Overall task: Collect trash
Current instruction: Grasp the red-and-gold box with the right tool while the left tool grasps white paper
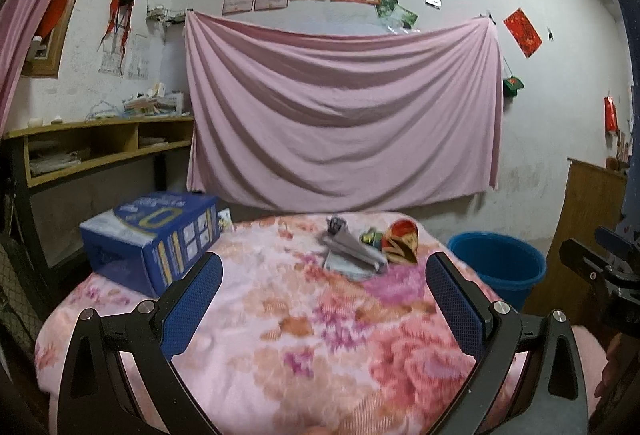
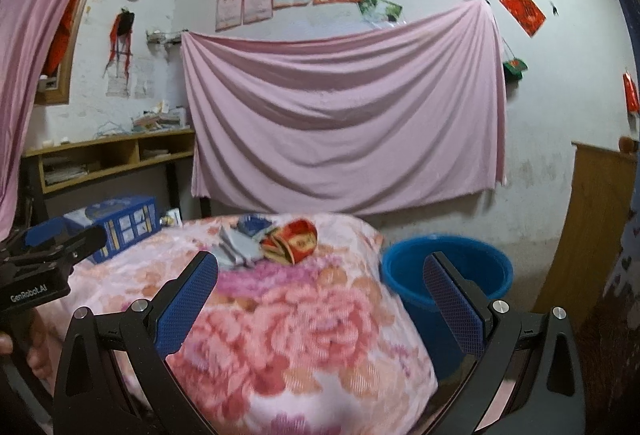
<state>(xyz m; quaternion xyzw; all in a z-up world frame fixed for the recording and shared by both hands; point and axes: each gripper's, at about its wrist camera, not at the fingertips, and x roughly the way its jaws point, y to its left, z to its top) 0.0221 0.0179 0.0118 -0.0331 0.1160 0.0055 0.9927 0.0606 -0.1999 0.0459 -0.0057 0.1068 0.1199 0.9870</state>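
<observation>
Both grippers, left and right, gape wide and empty above the floral blanket, near crumpled wrappers, blue bucket right.

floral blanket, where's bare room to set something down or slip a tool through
Free: the near half of the floral blanket, from both open tools back to the trash pile. Also the strip between the blue box and the pile. Crowded: the far edge, near the blue bucket.

Trash pile mid-frame on the floral blanket: red-and-gold paper cup tipped on its side, flattened grey carton touching its left, small green wrapper between them. Blue bucket right of centre, upright.
</observation>
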